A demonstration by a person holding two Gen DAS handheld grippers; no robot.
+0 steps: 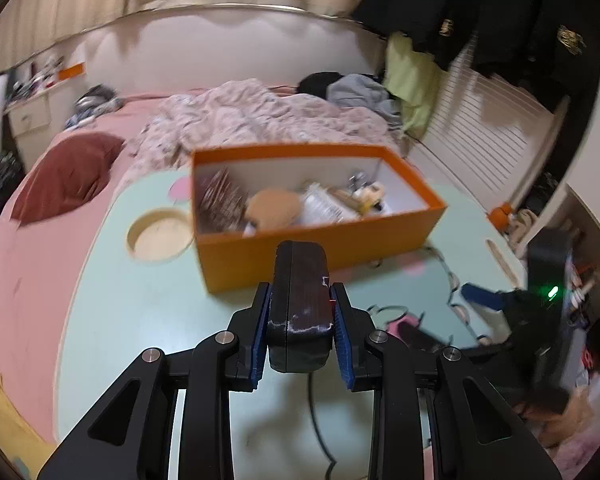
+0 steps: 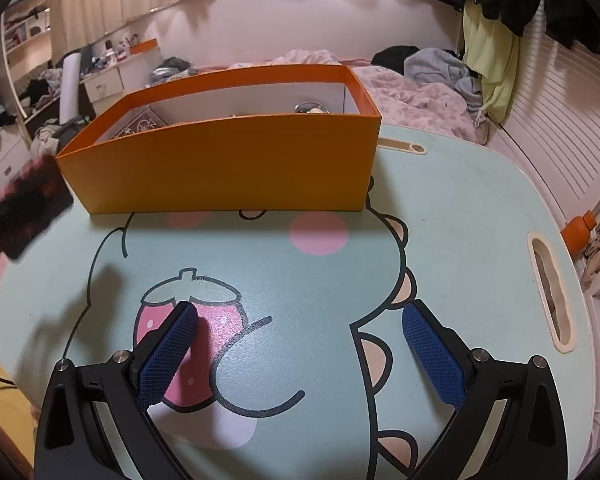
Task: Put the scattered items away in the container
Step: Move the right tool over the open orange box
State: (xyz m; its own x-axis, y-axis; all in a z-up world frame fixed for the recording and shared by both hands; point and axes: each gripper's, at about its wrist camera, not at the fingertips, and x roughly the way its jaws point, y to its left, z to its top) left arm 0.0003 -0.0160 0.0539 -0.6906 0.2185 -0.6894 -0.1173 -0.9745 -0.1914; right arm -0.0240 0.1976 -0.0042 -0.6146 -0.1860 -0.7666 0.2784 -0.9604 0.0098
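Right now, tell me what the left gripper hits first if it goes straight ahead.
Probably the near wall of the orange box. The left gripper, clamped on the dark case, points at it; depth is uncertain.

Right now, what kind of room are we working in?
Most likely a bedroom: an unmade bed with a rumpled quilt lies behind the cartoon-print table, and clothes hang beside it. The orange box sits on that table.

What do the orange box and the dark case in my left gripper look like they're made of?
The orange box looks like matte cardboard: thin flat walls, crisp folded corners, white inside. The dark case, clamped by the left gripper, seems leather-like or plastic: slight sheen, a centre seam, whitish scuffs along one edge. Motion blur leaves it open.
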